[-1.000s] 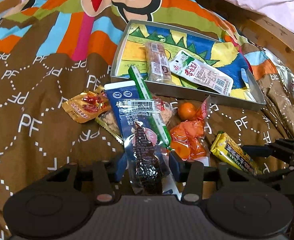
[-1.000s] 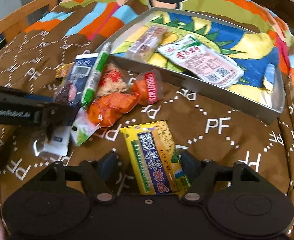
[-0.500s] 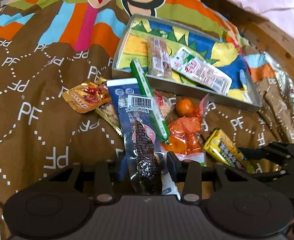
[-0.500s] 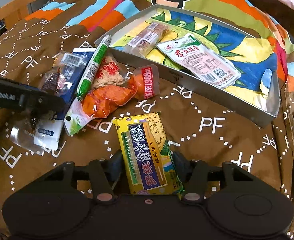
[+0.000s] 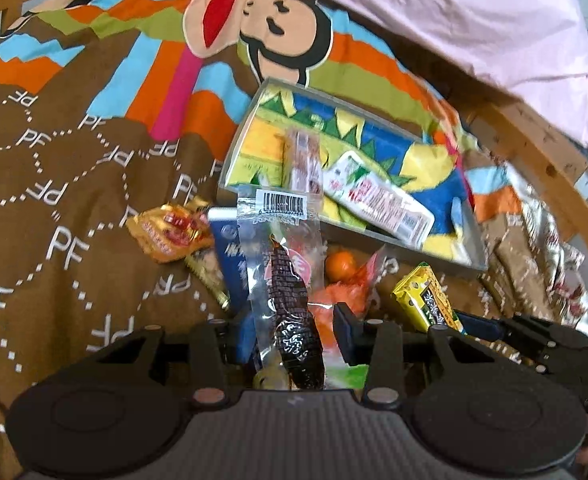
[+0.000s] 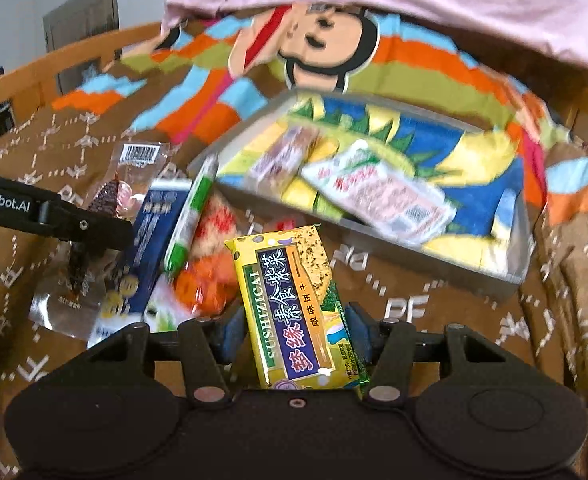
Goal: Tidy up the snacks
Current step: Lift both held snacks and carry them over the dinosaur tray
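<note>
White "PF" letters repeated across the brown patterned bedspread (image 5: 66, 240), set inside dotted outlines. The yellow foil cracker packet (image 6: 294, 312) carried "SUSHIZICAI" in green capitals down its left edge, with large Chinese characters on a purple panel beside it. The black arm of the left gripper (image 6: 54, 216) showed white lettering, readable as "enRobot.AI". A barcode stood on the top of the clear plastic snack bag (image 5: 284, 268), its digits too small to read.
</note>
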The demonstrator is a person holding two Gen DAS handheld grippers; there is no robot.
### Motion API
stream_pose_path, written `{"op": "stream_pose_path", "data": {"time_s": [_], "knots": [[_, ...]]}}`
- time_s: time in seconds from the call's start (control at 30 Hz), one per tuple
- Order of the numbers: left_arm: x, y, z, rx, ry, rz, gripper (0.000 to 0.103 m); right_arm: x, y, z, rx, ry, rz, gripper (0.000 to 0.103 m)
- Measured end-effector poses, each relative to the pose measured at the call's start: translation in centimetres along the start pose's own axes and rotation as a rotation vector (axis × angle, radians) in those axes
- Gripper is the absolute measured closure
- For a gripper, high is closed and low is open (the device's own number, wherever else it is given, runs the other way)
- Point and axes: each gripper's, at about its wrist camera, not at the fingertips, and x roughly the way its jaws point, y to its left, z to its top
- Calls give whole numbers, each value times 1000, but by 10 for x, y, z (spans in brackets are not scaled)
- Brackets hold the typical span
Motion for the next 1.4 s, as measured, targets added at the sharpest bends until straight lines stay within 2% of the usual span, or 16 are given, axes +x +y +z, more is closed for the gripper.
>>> {"op": "stream_pose_path", "data": {"time_s": [0.17, 0.3, 0.37, 0.47, 0.57, 0.67, 0.83, 1.17, 1.4], "knots": [[7, -4, 17, -38, -84, -24, 59, 2, -1, 9, -28, -121, -66, 48], [21, -11, 42, -29, -145, -3, 59, 14, -4, 20, -60, -226, -153, 48], [33, -16, 56, -43, -171, -6, 59, 23, -12, 29, -10, -254, -173, 48], [51, -24, 71, -65, -188, -48, 59, 32, -31, 38, 66, -300, -222, 48], [74, -37, 80, -25, -202, -87, 59, 39, -53, 45, 106, -320, -282, 48], [96, -45, 82, -1, -200, -112, 59, 47, -79, 50, 172, -326, -319, 48], [132, -51, 86, -29, -163, -144, 59, 64, -108, 51, 282, -303, -349, 48], [159, -68, 77, 65, -170, -123, 59, 88, -111, 53, 309, -247, -307, 48], [174, -68, 73, 77, -125, -80, 59, 97, -110, 49, 309, -190, -305, 47]]}}
